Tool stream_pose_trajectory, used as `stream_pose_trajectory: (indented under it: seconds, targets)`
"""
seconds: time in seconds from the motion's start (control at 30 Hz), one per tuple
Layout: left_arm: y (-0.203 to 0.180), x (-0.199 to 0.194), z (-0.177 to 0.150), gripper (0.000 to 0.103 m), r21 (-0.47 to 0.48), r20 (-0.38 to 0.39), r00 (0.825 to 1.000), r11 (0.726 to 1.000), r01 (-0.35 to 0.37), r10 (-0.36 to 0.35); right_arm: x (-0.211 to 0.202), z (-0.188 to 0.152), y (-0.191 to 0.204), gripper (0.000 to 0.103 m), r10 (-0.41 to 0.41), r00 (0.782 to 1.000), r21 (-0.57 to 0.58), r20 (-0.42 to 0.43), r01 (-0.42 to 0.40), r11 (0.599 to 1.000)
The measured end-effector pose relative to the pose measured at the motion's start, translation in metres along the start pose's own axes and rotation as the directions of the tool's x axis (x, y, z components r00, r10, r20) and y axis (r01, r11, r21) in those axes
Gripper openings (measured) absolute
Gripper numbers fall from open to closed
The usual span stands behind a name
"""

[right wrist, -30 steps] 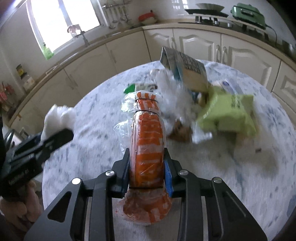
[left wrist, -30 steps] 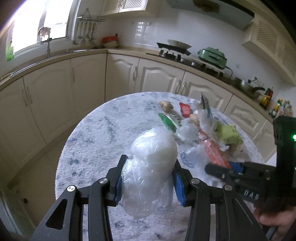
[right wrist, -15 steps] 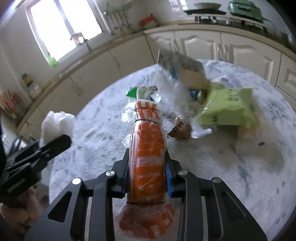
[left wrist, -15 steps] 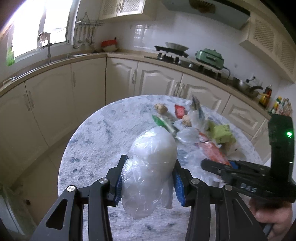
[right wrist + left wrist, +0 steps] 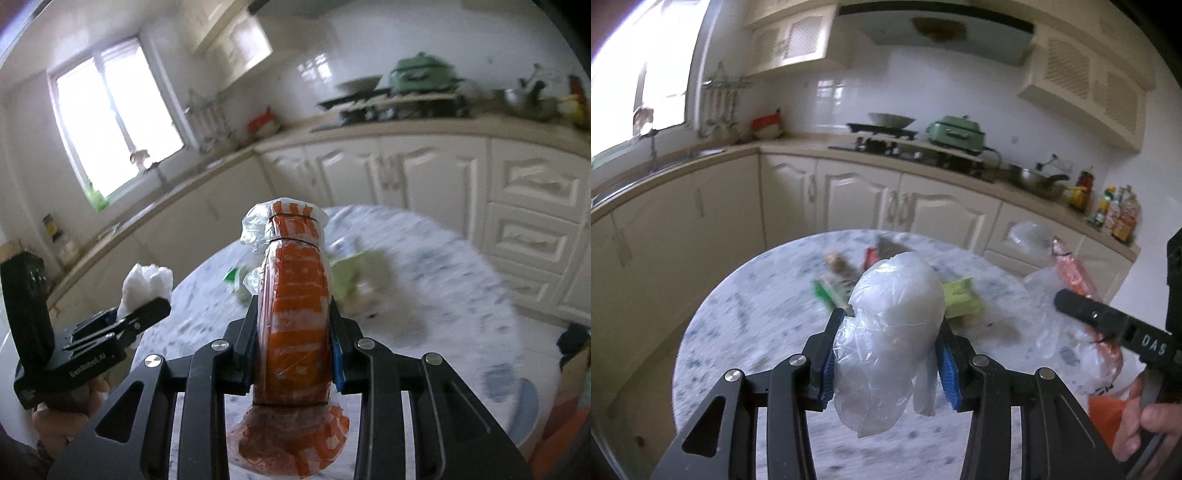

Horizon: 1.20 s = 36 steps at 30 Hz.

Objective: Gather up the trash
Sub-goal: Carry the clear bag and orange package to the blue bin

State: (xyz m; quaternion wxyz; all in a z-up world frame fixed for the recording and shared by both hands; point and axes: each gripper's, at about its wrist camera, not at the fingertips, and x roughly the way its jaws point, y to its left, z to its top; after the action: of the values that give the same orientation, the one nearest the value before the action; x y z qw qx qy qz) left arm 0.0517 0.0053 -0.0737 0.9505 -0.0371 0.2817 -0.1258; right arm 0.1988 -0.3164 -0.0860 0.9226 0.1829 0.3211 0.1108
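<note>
Two grippers held above the marble table point(image 5: 746, 317), left gripper point(image 5: 886, 354) clamping a white plastic bag point(image 5: 894, 314), right gripper point(image 5: 295, 343) pinching an orange wrapper point(image 5: 295, 317), presumably bound for disposal.

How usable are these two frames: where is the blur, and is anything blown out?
Left wrist: the left gripper and its clear bag are sharp; the table and the trash on it smear; the window is blown out. Right wrist: the right gripper and orange pack are crisp; the cabinets and table streak with motion blur; the window glares white; fisheye bends the counter.
</note>
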Motion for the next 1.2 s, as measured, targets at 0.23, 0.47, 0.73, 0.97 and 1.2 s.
stream_pose_trajectory:
  seconds: [0.23,0.47,0.73,0.97,1.2]
  targets:
    - [-0.058,0.01,0.011,0.041,0.088,0.002,0.996,0.992,0.092,-0.093,-0.056,0.005,-0.058,0.031,-0.115,0.989,0.087,0.089,0.107,0.99]
    - [-0.122,0.035,0.021,0.041,0.172,-0.042,0.978,0.963,0.208,-0.204,-0.108,-0.005,-0.122,0.031,-0.242,0.961,0.195,0.138,0.213,0.957]
    - [-0.216,0.1,0.034,0.041,0.254,-0.174,0.925,0.893,0.373,-0.337,-0.161,-0.04,-0.213,0.031,-0.421,0.901,0.35,0.104,0.364,0.863]
    - [-0.292,0.176,0.032,0.041,0.301,-0.339,0.866,0.83,0.47,-0.367,-0.158,-0.078,-0.295,0.031,-0.491,0.871,0.465,-0.011,0.44,0.769]
    - [-0.369,0.277,0.028,0.041,0.322,-0.522,0.795,0.792,0.519,-0.308,-0.121,-0.115,-0.362,0.031,-0.46,0.879,0.549,-0.126,0.448,0.705]
